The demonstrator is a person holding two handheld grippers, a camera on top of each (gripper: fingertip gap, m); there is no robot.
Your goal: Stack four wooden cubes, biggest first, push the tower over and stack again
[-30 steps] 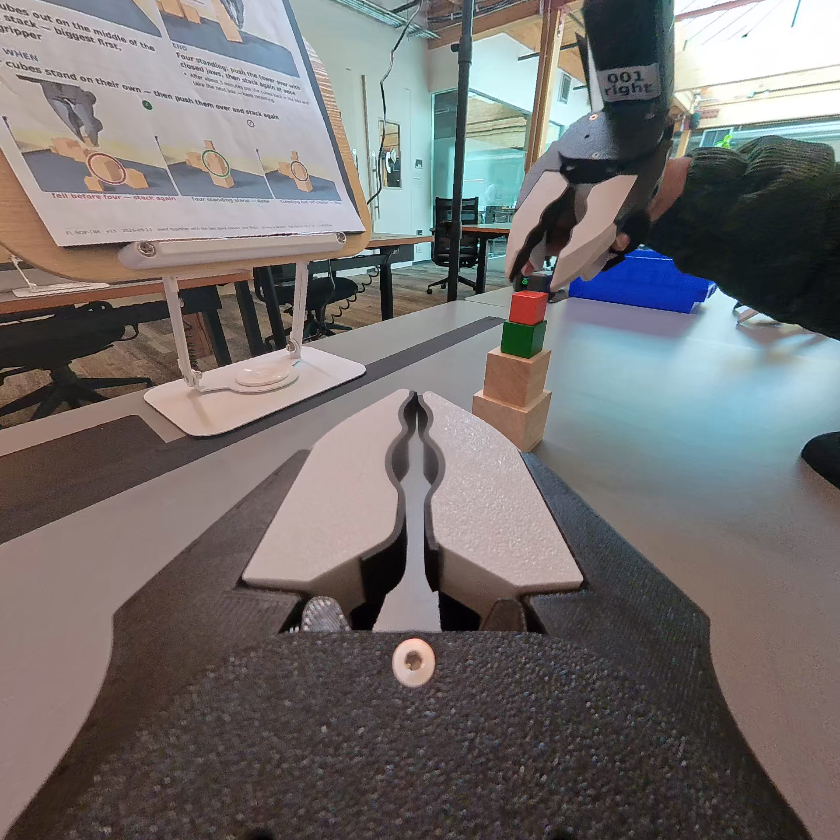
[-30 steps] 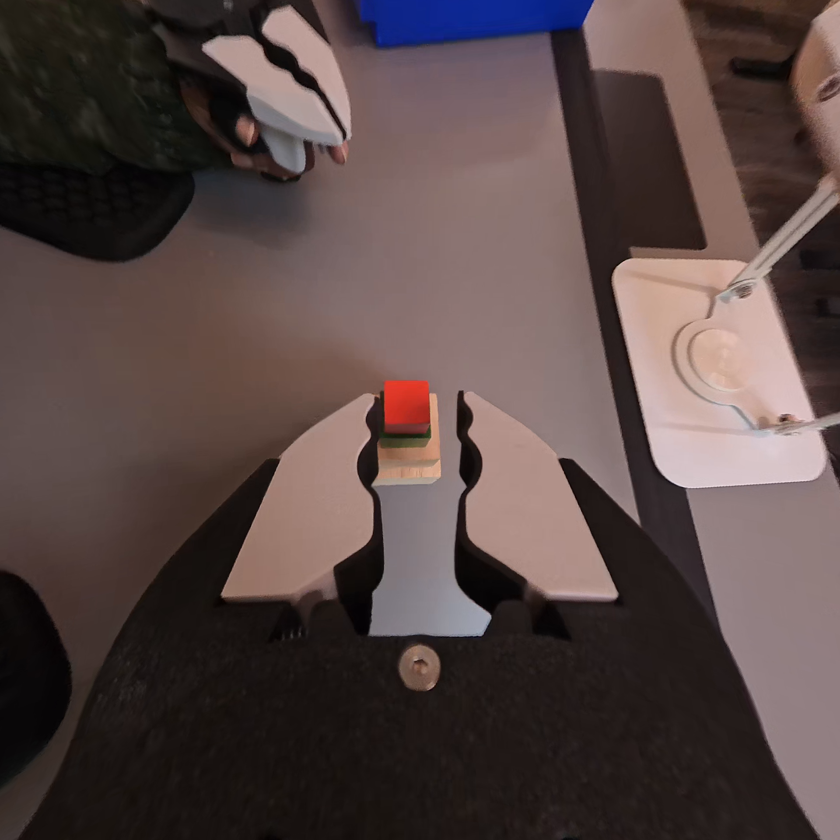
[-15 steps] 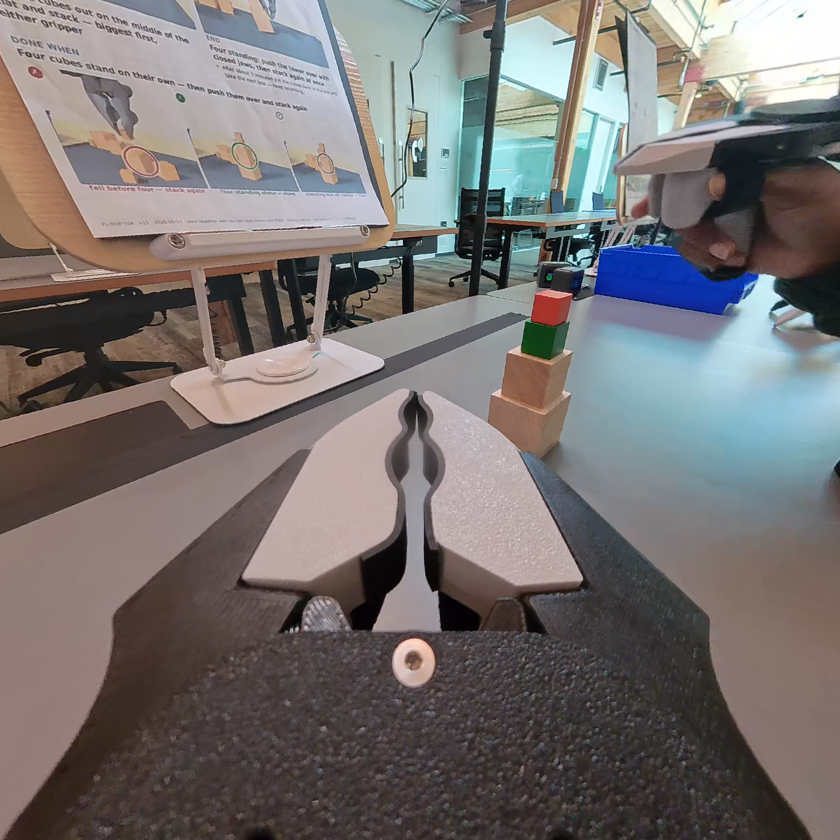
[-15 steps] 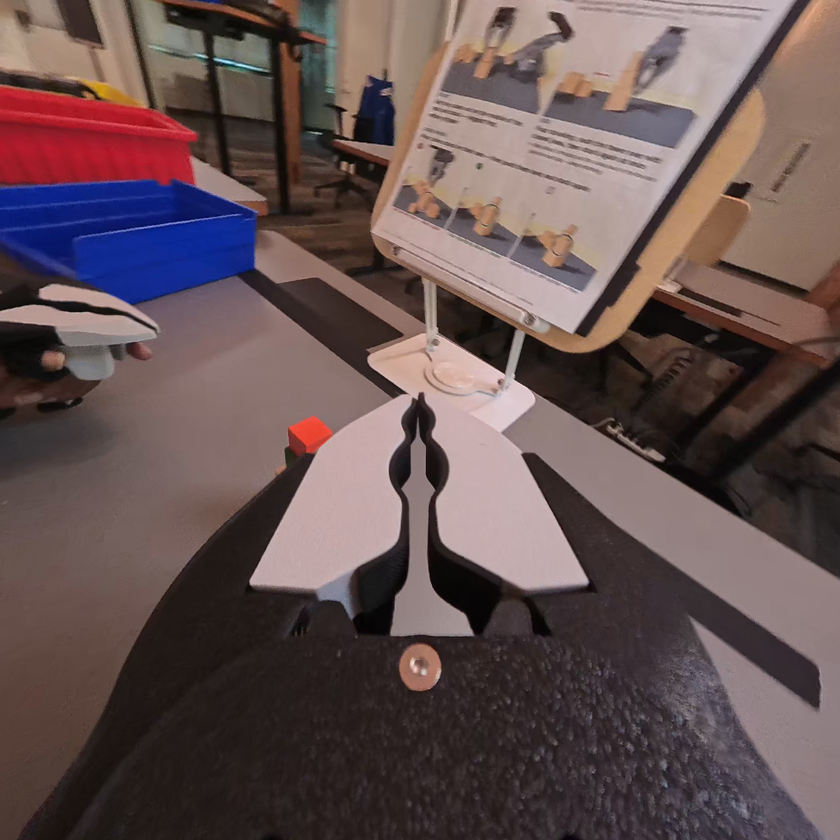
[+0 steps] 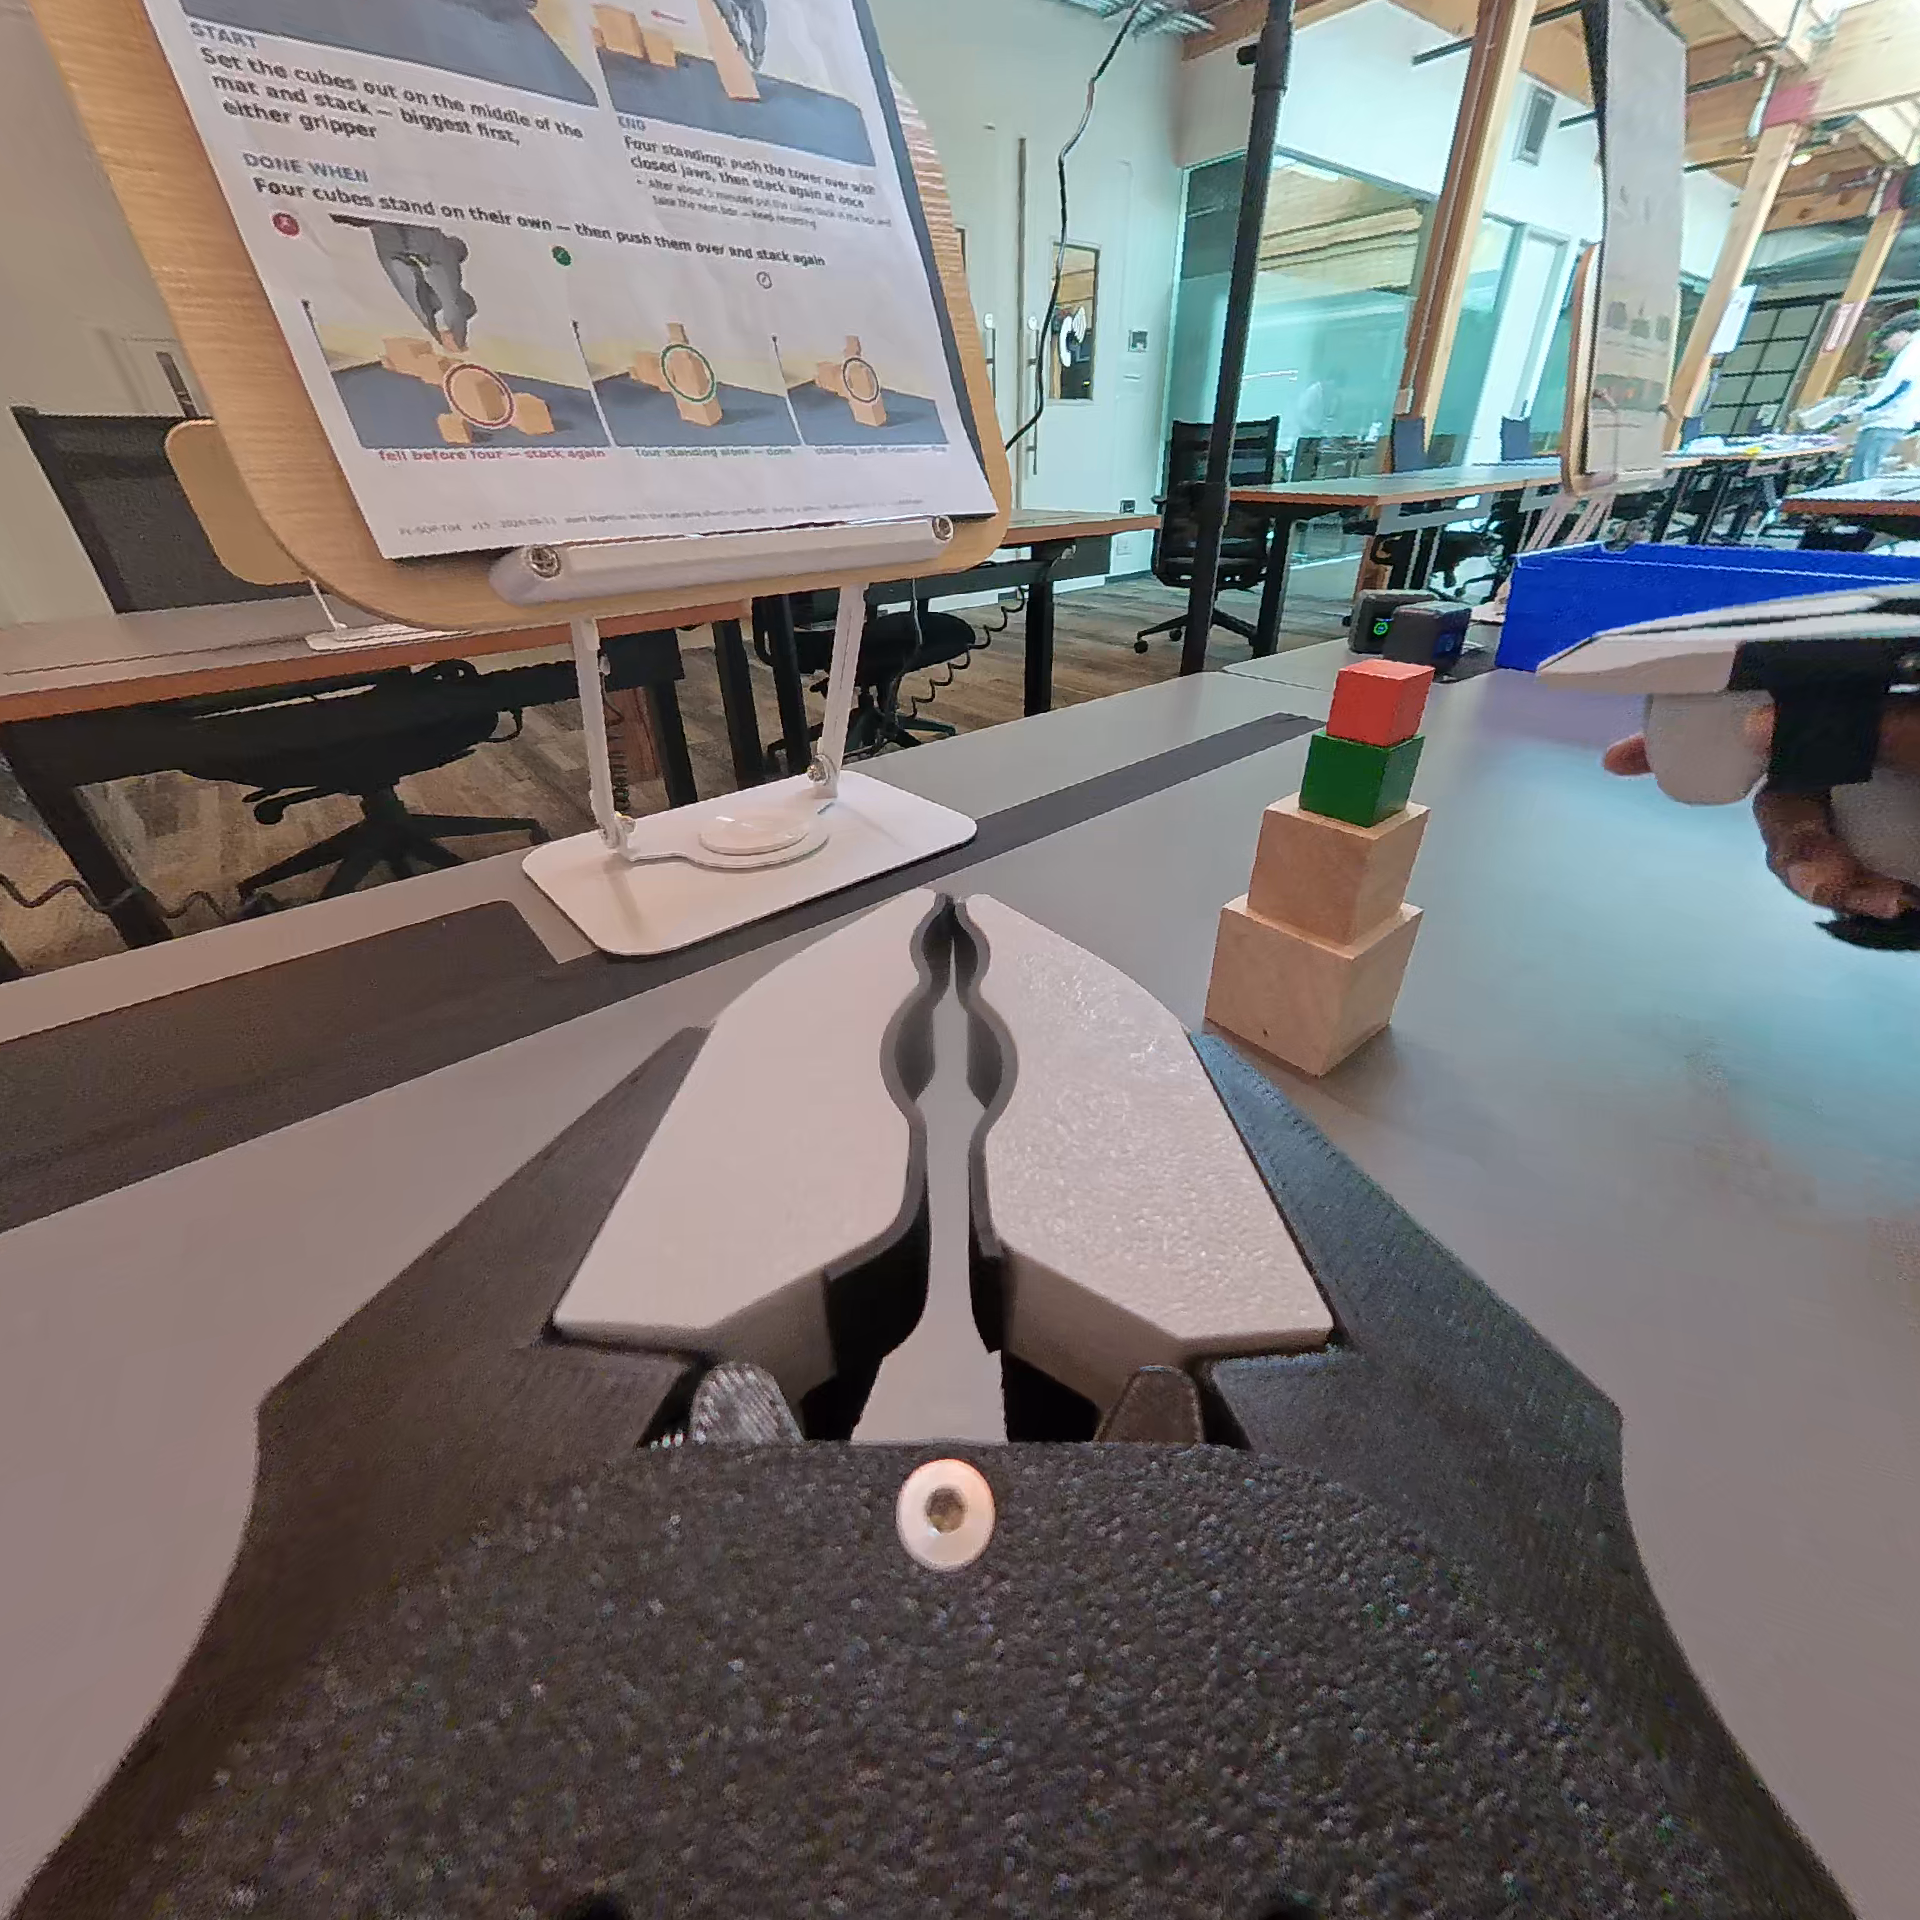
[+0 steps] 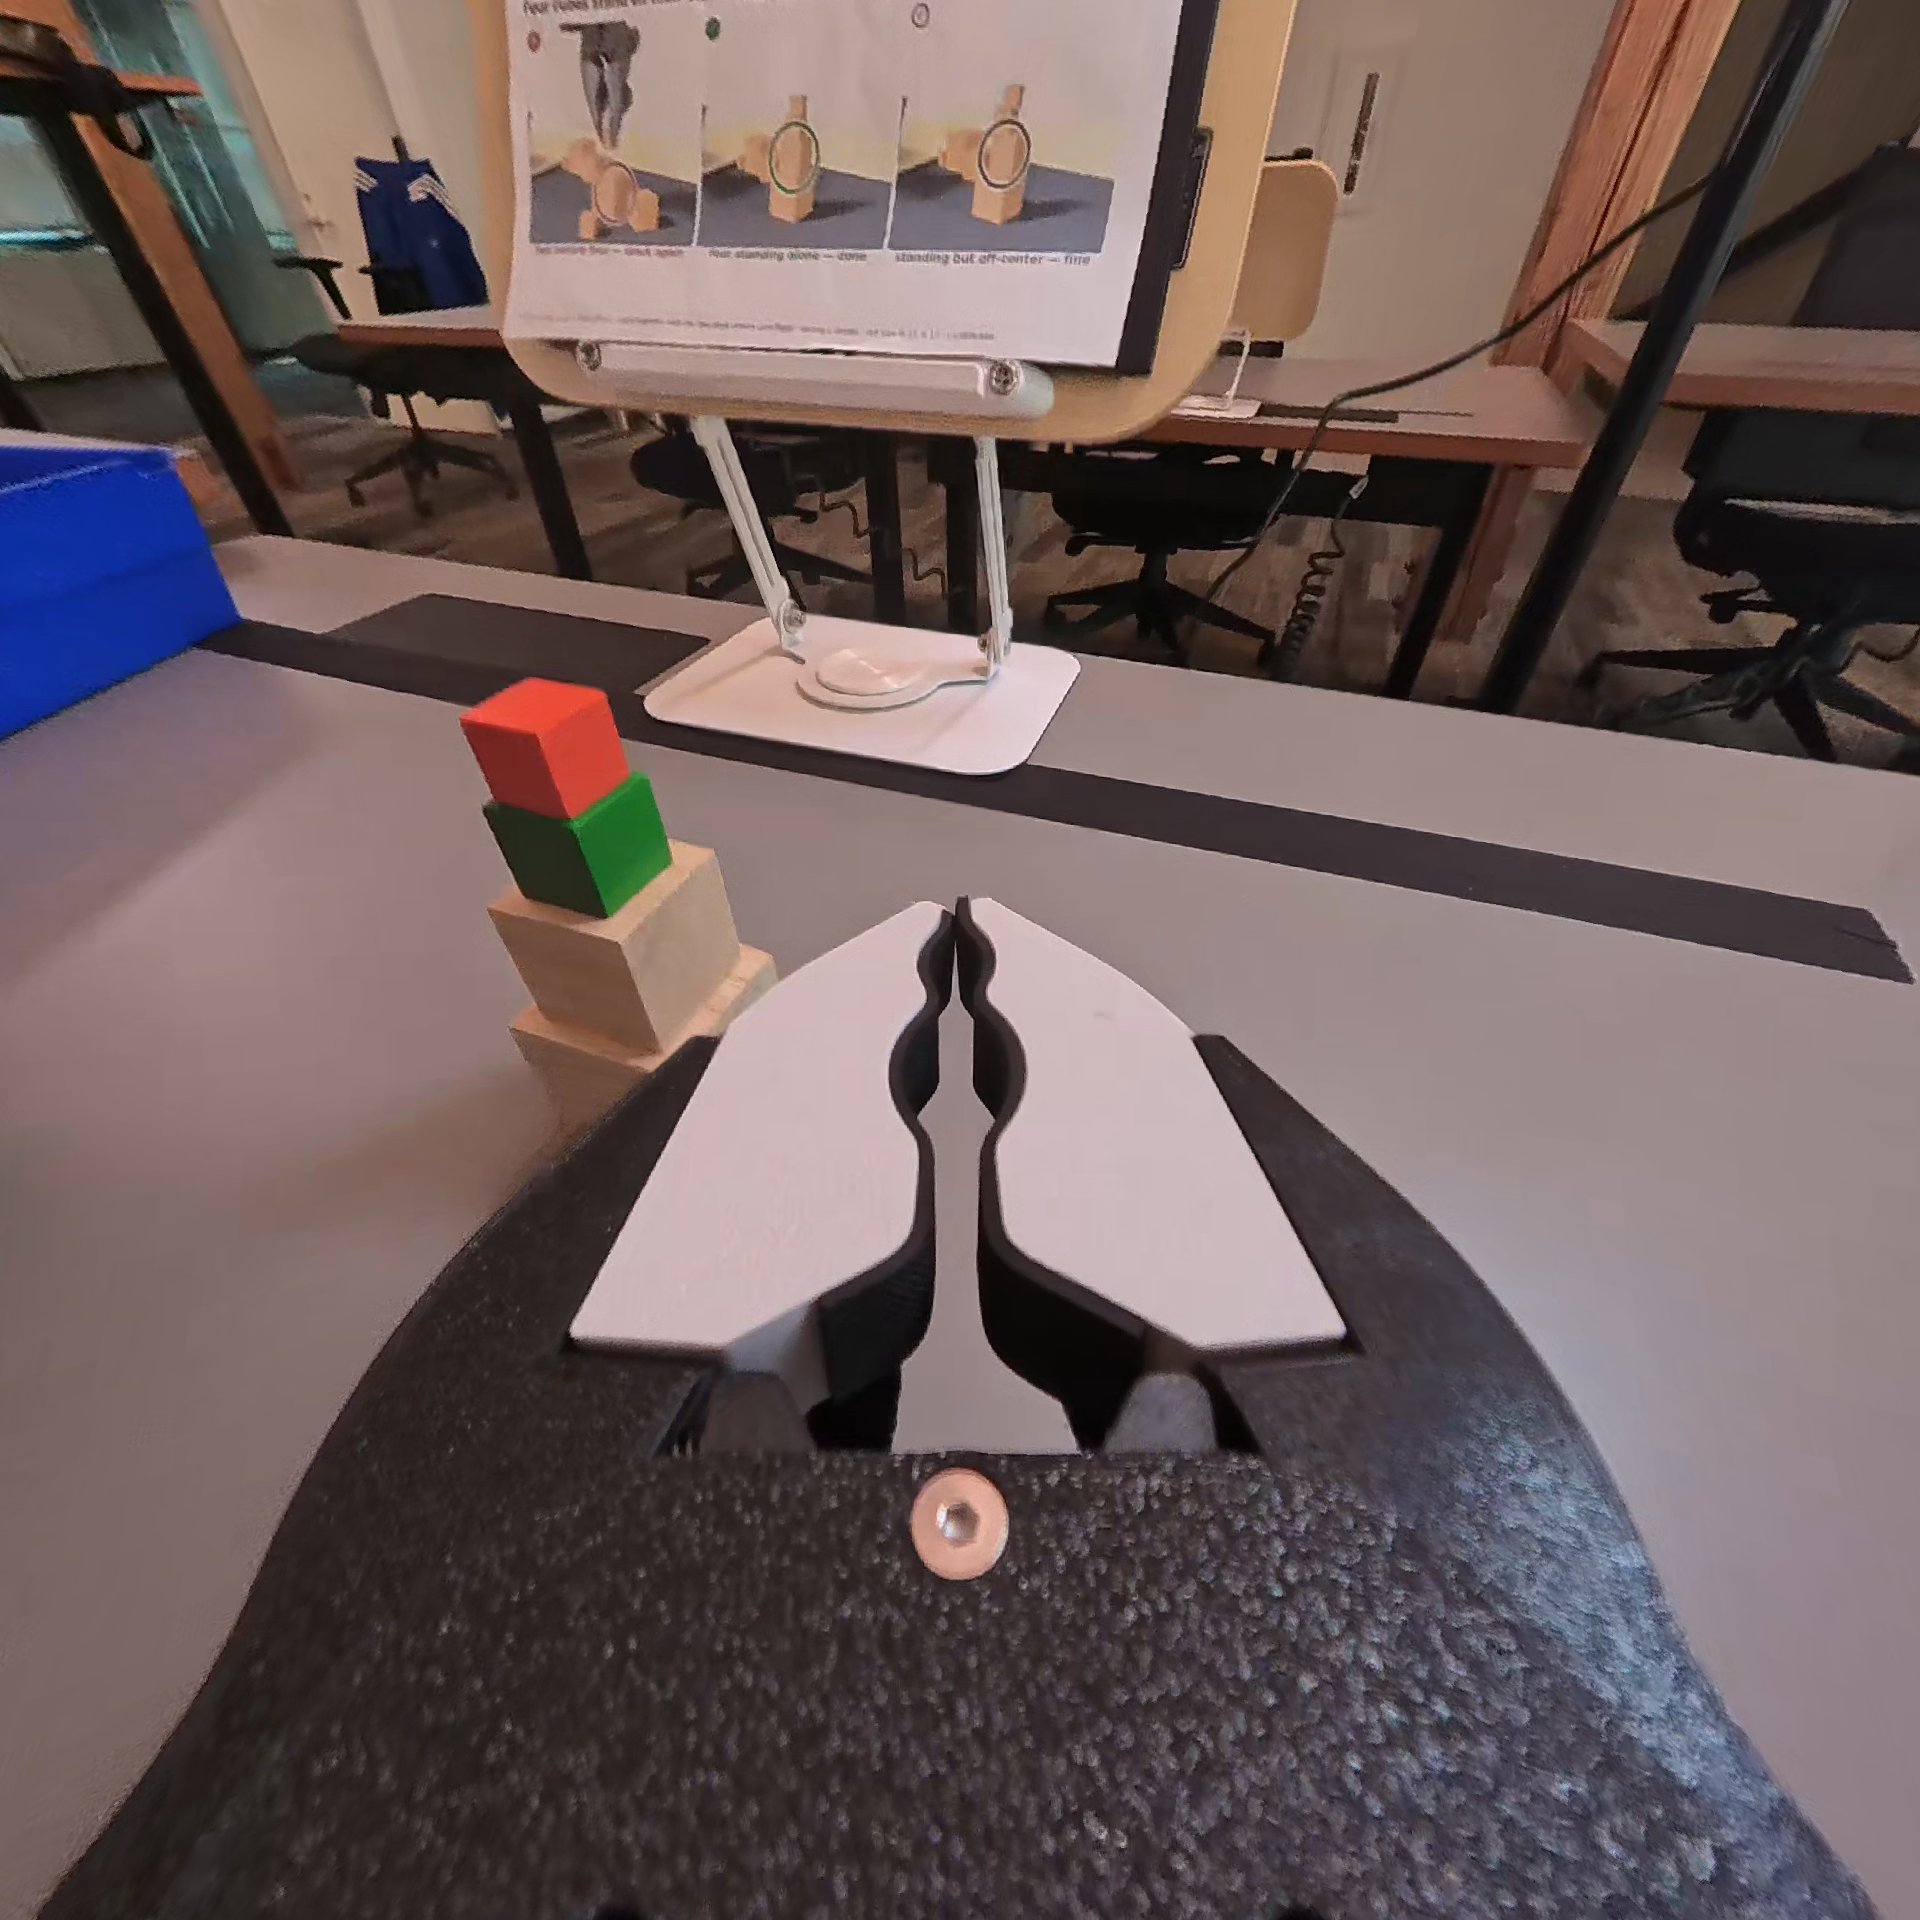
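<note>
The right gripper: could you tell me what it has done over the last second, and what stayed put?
The right gripper was open above the red cube; it closed on nothing, swung away and dropped level beside the tower. The left gripper stayed shut and the four-cube stack is intact.

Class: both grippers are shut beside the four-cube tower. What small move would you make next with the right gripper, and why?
Probably ease the right gripper sideways towards the tower. Its fingertips meet on nothing, the tower stands complete with the red cube on top, just to its left, untouched. The left gripper sits shut too, but lower.
</note>
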